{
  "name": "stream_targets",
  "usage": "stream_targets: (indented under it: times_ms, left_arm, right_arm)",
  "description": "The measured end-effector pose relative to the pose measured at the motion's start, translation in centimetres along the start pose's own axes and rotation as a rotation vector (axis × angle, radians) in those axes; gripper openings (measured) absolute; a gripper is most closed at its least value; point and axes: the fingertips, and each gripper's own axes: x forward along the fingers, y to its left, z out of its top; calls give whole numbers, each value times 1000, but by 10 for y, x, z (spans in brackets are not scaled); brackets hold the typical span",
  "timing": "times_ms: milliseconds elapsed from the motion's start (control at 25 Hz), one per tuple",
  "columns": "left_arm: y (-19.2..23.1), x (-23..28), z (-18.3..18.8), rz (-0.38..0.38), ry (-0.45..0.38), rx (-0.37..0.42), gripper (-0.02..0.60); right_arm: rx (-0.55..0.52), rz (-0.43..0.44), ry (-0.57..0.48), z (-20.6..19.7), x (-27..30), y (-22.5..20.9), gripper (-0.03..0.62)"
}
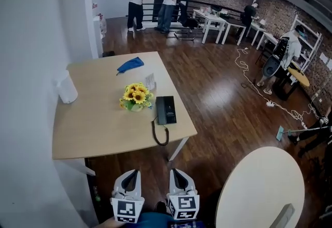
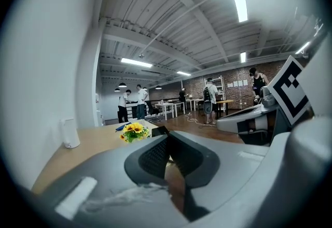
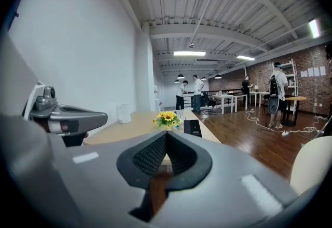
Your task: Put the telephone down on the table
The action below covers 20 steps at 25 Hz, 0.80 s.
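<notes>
Square wooden table (image 1: 98, 123) bears flat black telephone (image 1: 166, 109); left claw (image 1: 134, 176), right claw (image 1: 176, 175) clenched.

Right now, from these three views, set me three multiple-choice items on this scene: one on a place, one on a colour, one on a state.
1. Where does the telephone lie on the table?
A. by the right edge, right of the sunflowers
B. in the far left corner
C. hanging off the far edge

2. What colour is the cloth near the table's far edge?
A. red
B. blue
C. green

3. How stands the right gripper?
A. shut, with nothing held
B. wide open
C. shut on the telephone

Answers:
1 A: the head view shows it beside the flowers, at the right edge.
2 B: the cloth is plainly blue.
3 A: in the right gripper view the pads meet with nothing between them.
</notes>
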Motion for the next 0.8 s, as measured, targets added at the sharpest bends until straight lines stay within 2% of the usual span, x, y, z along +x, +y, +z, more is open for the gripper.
stream_targets:
  times_ms: [400, 800]
  left_arm:
    - [1, 3, -16, -51, 3, -2, 14]
    - [6, -1, -18, -63, -14, -15, 14]
  right_arm:
    - [-15, -28, 15, -13, -2, 17, -11]
    - [-11, -38, 35, -18, -3, 20, -11]
